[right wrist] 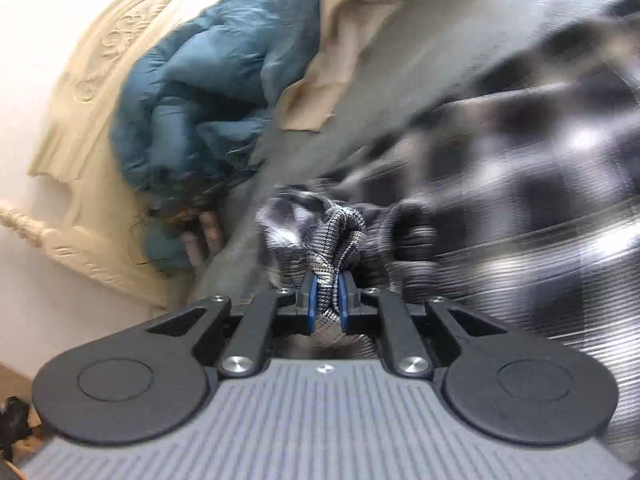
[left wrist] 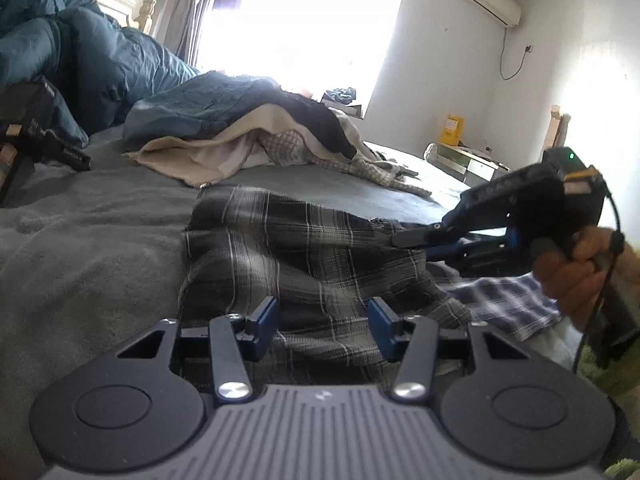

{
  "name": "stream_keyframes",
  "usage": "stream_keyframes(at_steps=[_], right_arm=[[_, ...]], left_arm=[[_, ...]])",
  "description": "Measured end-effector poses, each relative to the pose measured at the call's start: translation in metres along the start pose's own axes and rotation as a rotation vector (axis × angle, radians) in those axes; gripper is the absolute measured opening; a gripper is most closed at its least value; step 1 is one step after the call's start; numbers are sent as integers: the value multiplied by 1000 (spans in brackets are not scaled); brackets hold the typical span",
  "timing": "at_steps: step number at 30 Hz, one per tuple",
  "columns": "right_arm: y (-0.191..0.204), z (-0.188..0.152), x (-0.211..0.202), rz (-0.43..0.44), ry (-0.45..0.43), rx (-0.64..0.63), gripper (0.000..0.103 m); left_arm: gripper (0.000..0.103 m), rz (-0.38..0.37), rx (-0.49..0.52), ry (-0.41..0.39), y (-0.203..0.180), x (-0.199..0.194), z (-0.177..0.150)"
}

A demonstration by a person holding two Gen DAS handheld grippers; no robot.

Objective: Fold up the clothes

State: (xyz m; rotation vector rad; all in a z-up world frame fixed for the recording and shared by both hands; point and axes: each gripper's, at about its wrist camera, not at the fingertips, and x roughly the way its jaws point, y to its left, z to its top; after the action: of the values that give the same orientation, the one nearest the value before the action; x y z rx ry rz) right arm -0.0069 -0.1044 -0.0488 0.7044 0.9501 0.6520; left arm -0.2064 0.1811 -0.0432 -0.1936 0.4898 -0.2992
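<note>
A dark grey plaid garment [left wrist: 304,248] lies crumpled on the grey bed cover [left wrist: 88,248]. My left gripper [left wrist: 324,326] hovers at its near edge, jaws apart, the cloth lying flat below and between the blue pads [left wrist: 266,320] without being pinched. My right gripper [right wrist: 328,300] is shut on a bunched fold of the plaid garment [right wrist: 336,232], which bulges out past the fingertips. In the left wrist view the right gripper [left wrist: 404,238] comes in from the right, held by a hand [left wrist: 576,268], its tips at the garment's right edge. The right wrist view is blurred.
A pile of clothes [left wrist: 280,136] in beige, black and patterned cloth lies further back on the bed. A teal duvet [left wrist: 80,60] is heaped by the carved headboard [right wrist: 100,60]. A lighter blue checked cloth [left wrist: 508,300] lies under the right gripper. A black device [left wrist: 36,132] sits at the left.
</note>
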Motion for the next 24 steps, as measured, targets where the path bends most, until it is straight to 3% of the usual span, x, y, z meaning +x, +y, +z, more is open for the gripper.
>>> stream_keyframes(at_steps=[4,8,13,15,17,24], right_arm=[[7,-2,-3,-72,-27,-123,10],[7,-7,7,-146,0,-203,11],[0,-6,5,-165,-4,-207,20],[-1,-5,-3,-168,-21,-207,29],[-4,-1,-5,-171,-27,-188,47],[-25,10,11,-110,38,-58,50]], left_arm=[[51,-30,32,-54,-14,-1,11],[51,-76,80,-34,-38,22,13],[50,-88,136,80,-60,58,-2],[51,-93,129,94,-61,62,-7],[52,-103,109,93,-58,62,-9],[53,-103,125,91,-59,60,-12]])
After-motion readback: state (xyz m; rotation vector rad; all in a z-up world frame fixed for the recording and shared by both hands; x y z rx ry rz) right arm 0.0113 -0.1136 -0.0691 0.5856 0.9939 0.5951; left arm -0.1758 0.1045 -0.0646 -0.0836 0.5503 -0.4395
